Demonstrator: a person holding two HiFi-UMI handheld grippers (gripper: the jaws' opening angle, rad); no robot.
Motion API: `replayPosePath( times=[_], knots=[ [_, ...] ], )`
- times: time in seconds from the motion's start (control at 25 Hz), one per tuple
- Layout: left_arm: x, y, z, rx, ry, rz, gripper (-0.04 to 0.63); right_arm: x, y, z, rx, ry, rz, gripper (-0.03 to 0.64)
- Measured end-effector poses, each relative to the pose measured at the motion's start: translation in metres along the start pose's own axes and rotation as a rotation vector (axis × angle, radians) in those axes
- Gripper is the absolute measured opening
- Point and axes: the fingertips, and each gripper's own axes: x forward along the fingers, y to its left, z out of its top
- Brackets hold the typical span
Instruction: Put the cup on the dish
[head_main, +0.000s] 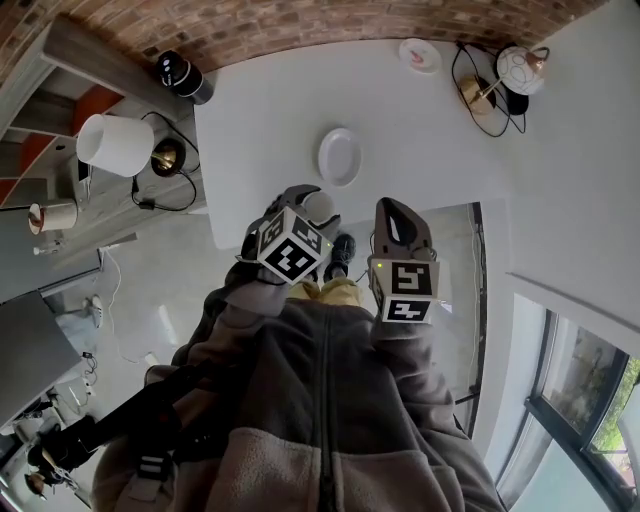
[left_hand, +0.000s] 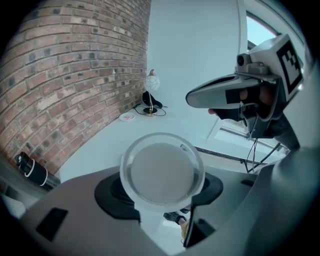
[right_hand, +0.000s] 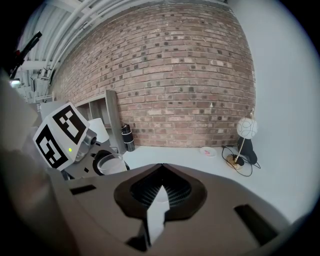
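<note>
With my left gripper (left_hand: 162, 192) clamped on the cup (left_hand: 161, 172), held apart from the dish (head_main: 340, 157), and my right gripper (right_hand: 160, 172) shut empty, I should carry it level, then lower gently.

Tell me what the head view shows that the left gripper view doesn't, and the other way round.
Head view only: the white dish on the table and the person's jacket. Left gripper view only: the open mouth of the cup, seen end-on, clamped in the left tool. Both: the cup itself, the right tool beside it, the globe lamp and the small plate near the brick wall.
</note>
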Motion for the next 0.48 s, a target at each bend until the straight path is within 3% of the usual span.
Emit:
replayPosePath(
  times=[0.32,0.48],
  knots=[
    [0.042,0.015,-0.010,-0.038,0.030,0.018,0.258,0.020,-0.017,-0.023,0.022,0.056,0.019,0.002],
    [0.066,0.035,-0.012,-0.082,0.016,0.068,0.258,0.037,-0.023,-0.036,0.013,0.087,0.032,0.002]
  ],
)
